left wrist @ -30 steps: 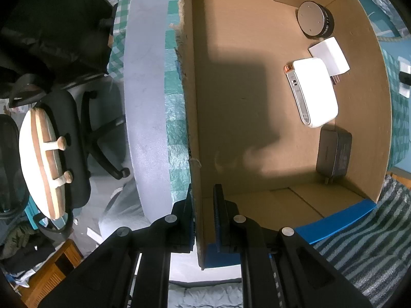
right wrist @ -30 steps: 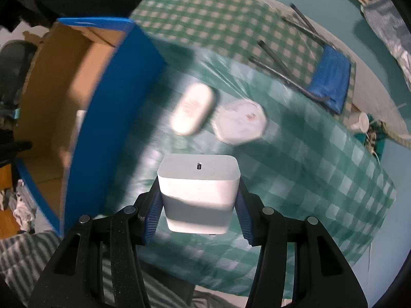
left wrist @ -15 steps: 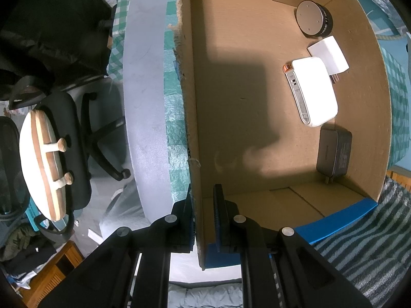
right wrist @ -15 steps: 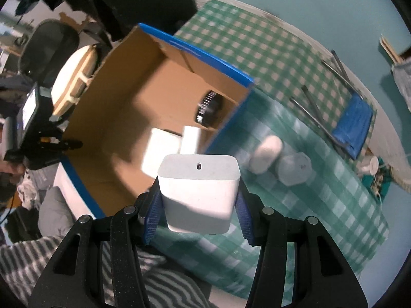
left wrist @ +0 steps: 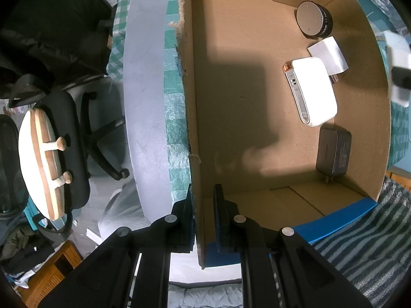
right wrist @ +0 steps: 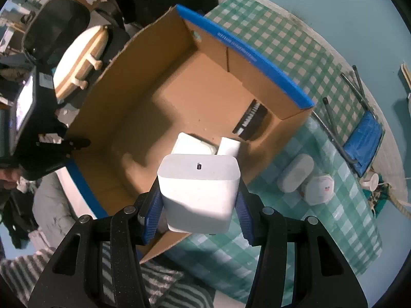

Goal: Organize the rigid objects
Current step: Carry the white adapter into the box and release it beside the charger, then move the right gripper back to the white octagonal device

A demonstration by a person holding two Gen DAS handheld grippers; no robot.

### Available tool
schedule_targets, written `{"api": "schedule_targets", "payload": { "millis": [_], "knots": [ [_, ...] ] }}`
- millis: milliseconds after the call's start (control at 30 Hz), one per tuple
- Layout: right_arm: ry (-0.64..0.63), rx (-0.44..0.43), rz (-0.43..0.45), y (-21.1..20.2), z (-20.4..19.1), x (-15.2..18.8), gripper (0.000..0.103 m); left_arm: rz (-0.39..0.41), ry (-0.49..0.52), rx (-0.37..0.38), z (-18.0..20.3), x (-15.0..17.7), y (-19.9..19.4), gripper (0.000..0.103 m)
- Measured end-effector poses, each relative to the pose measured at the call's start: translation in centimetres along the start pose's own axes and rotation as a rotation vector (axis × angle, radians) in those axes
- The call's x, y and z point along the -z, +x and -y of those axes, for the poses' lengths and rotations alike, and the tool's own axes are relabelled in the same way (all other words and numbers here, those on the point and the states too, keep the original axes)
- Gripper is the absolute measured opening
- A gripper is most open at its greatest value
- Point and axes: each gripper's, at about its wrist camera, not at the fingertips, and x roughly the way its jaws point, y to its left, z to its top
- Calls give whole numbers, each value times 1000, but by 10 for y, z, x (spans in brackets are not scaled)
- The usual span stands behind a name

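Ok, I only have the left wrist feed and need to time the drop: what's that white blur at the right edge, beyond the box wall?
Observer: A white charger block, clamped in the right tongs.
Operator: Is it over the box?
Observer: Roughly. It hangs above the near wall of the cardboard box.
Operator: Anything left outside?
Observer: Two white pieces on the checked cloth: an oval case beside an octagonal one.
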Motion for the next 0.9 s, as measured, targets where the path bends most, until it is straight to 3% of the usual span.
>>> {"api": "schedule_targets", "payload": {
  "millis": [333,900],
  "knots": [
    [7,9,-34,23,-4,-2,51,-8,0,5,0,2,3,10],
    [49,-2,38,4,7,1,51,-8,6,1,-1,1,3,11]
  ]
}}
